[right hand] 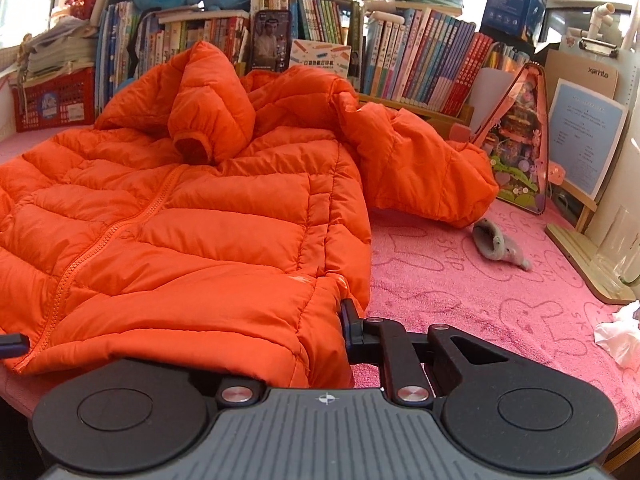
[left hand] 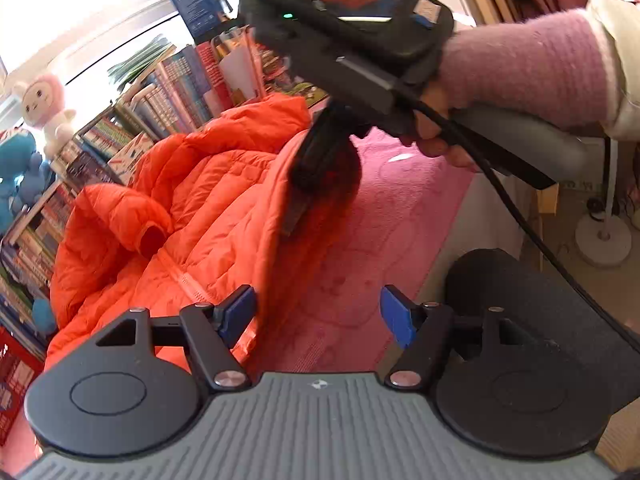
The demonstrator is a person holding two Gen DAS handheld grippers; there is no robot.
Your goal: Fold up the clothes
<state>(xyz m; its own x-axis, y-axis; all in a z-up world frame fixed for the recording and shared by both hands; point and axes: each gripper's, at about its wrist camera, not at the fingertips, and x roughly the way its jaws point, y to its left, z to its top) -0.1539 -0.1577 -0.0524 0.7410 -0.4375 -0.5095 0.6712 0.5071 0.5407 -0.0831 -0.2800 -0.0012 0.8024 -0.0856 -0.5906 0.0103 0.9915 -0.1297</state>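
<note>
Orange jacket [right hand: 180,208] hem clamped in right claw [right hand: 340,344], left claw [left hand: 318,316] apart over pink mat [right hand: 460,292]

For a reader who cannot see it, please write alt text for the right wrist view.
The right gripper is shut on the hem of an orange puffer jacket spread over a pink cloth. Behind it stand rows of books.

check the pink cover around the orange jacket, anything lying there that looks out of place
Yes. A small grey sock-like item lies loose on the pink cover beside the orange jacket, and a crumpled white tissue sits at the right edge. Neither belongs to the folding.
</note>
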